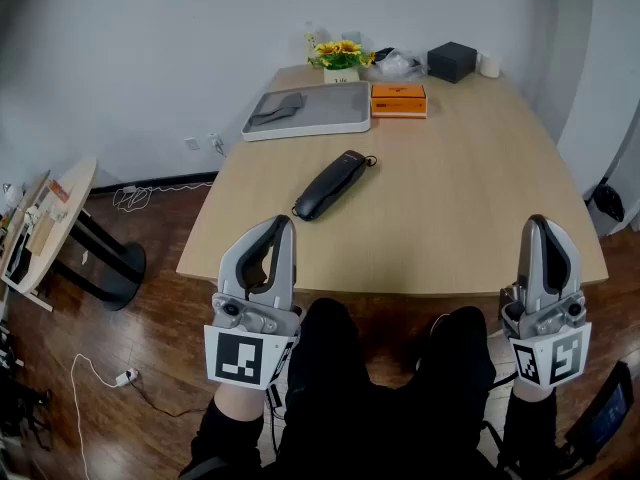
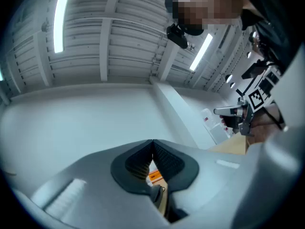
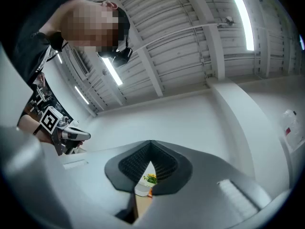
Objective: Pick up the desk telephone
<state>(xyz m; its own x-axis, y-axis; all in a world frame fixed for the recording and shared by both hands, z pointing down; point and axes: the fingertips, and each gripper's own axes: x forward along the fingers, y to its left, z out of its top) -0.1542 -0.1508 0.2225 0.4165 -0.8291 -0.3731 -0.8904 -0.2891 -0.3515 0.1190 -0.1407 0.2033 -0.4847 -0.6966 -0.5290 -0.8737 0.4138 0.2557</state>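
Note:
The desk telephone (image 1: 334, 183), a black handset, lies slantwise near the middle of the light wooden table (image 1: 460, 198). In the head view my left gripper (image 1: 283, 225) is held over the table's front edge, a short way in front of the phone, jaws together and empty. My right gripper (image 1: 537, 223) hovers at the front right corner, far from the phone, also shut with nothing in it. In the left gripper view the left gripper (image 2: 152, 142) points upward at the wall, and a sliver of the phone (image 2: 155, 192) shows below the pads. The right gripper (image 3: 151, 144) likewise faces wall and ceiling.
At the table's far end stand a grey tray (image 1: 335, 110) with a cloth, an orange box (image 1: 398, 99), yellow flowers (image 1: 340, 55), a black box (image 1: 452, 61) and a white cup (image 1: 489, 66). A round side table (image 1: 55, 218) stands at left. Cables lie on the floor.

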